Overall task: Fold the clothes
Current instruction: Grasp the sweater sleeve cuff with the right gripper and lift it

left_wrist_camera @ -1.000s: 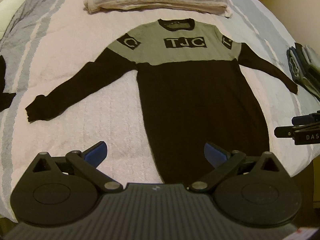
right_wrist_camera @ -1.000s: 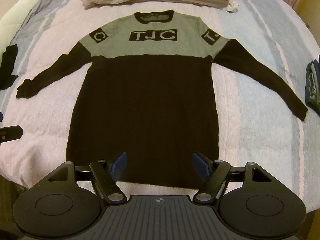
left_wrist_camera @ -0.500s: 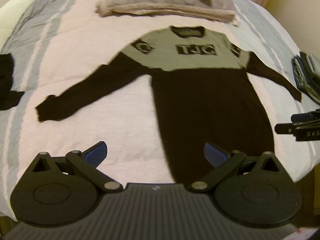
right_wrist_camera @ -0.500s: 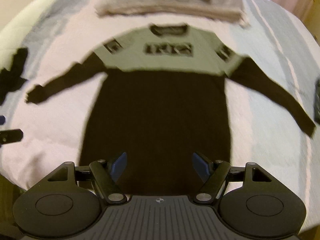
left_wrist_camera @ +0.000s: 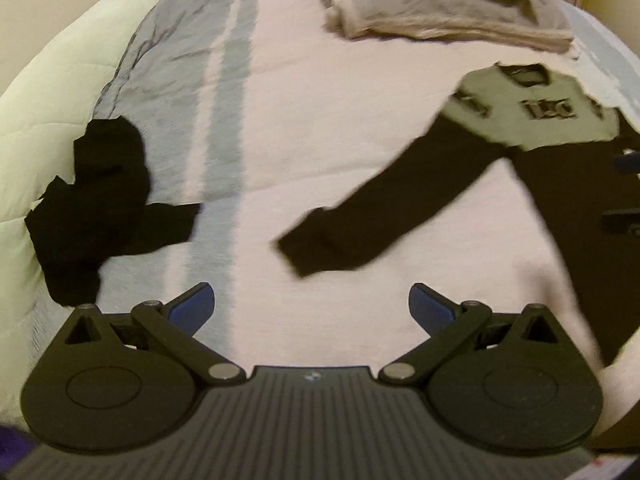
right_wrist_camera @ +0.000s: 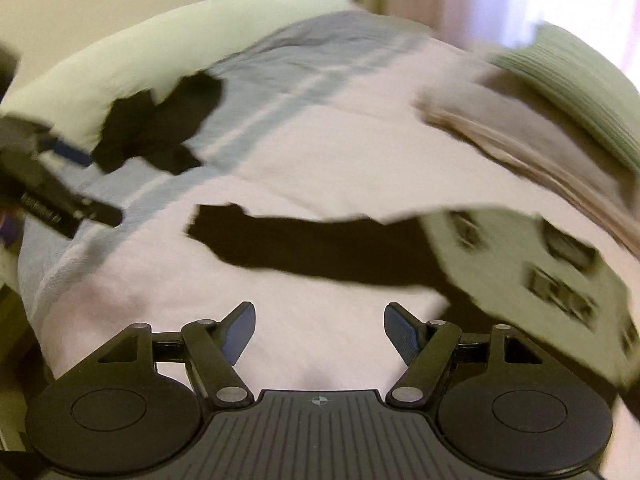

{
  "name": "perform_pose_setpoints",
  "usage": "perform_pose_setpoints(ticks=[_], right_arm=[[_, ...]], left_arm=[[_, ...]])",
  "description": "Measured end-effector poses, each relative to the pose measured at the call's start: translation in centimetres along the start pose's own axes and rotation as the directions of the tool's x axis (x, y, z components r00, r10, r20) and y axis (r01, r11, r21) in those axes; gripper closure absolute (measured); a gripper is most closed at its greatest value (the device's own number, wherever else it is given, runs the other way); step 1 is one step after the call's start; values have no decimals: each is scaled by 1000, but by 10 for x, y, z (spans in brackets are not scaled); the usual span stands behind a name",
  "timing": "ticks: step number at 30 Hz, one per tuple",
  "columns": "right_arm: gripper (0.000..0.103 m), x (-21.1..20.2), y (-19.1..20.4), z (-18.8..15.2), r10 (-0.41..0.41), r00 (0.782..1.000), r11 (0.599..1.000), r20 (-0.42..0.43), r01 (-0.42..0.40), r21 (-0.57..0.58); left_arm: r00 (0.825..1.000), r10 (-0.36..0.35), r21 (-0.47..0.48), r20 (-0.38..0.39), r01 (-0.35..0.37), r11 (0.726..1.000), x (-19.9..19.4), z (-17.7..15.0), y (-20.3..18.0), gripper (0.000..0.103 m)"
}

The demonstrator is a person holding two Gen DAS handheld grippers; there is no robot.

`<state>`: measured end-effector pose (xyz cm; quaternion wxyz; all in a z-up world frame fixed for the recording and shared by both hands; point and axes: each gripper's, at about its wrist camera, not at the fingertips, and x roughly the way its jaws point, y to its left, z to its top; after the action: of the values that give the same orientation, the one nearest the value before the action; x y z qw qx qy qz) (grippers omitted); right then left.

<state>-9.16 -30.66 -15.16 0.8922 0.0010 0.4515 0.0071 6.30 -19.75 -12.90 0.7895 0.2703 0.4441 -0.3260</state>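
Both jaws spread wide, empty — we aim left gripper (left_wrist_camera: 311, 306) and right gripper (right_wrist_camera: 319, 334) at the sweater (left_wrist_camera: 532, 120) sleeve cuff (left_wrist_camera: 308, 246) near the bed's (left_wrist_camera: 320, 80) left edge — pinch low, fold inward.

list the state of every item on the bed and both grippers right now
sweater: spread flat, unfolded, sleeve out to the side
sleeve cuff: flat on the bedspread, ungripped
black garment: crumpled, unfolded
stack of blankets: folded, piled
left gripper: open, empty
right gripper: open, empty
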Motion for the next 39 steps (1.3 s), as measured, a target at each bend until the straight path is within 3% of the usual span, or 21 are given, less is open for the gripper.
perform_pose_setpoints(ticks=[3, 7, 14, 16, 17, 20, 23, 26, 29, 31, 34, 36, 38, 39], right_arm=[[58, 59, 47, 20, 46, 999, 994, -12, -46, -99], [62, 130, 90, 38, 88, 996, 969, -17, -90, -231], [67, 220, 136, 40, 51, 998, 897, -23, -56, -437], [76, 231, 139, 39, 32, 999, 882, -19, -37, -469], [97, 233, 139, 40, 40, 999, 883, -25, -47, -467], [101, 210, 124, 57, 64, 998, 929, -7, -62, -366], [101, 166, 88, 90, 98, 995, 985, 35, -92, -143], [101, 126, 37, 109, 77, 990, 996, 121, -83, 45], [101, 89, -22, 122, 31, 976, 977, 216, -75, 200], [101, 65, -63, 128, -19, 958, 961, 285, -61, 269], [101, 20, -139, 129, -131, 912, 933, 388, -19, 359], [101, -25, -193, 112, -273, 843, 895, 462, 46, 444], [101, -61, -242, 72, -435, 764, 822, 477, 122, 556], [101, -67, -265, 47, -483, 753, 782, 447, 141, 607]], left_arm=[[1000, -1, 41, -17, 2, 999, 34, -3, 43, 1], [999, -20, 31, -29, 21, 999, 75, -3, 84, 2], [999, -41, 10, -25, 41, 999, 120, 7, 117, 1], [998, -50, -7, -27, 50, 999, 125, 8, 124, 2], [998, -55, -11, -27, 55, 998, 126, 7, 126, 2], [997, -77, -20, -23, 76, 997, 123, 9, 130, 2], [995, -99, -32, -15, 99, 995, 115, 15, 126, 2], [993, -119, -31, 2, 119, 992, 109, 27, 114, 2], [990, -137, -32, 39, 138, 990, 101, 47, 93, 2], [986, -157, -23, 63, 158, 987, 96, 61, 74, 2], [978, -184, 15, 98, 184, 983, 86, 85, 35, 2], [971, -203, 44, 124, 199, 979, 78, 100, 3, 2], [965, -218, 65, 145, 211, 975, 73, 112, -32, 2], [962, -227, 75, 149, 218, 973, 72, 118, -54, 2]])
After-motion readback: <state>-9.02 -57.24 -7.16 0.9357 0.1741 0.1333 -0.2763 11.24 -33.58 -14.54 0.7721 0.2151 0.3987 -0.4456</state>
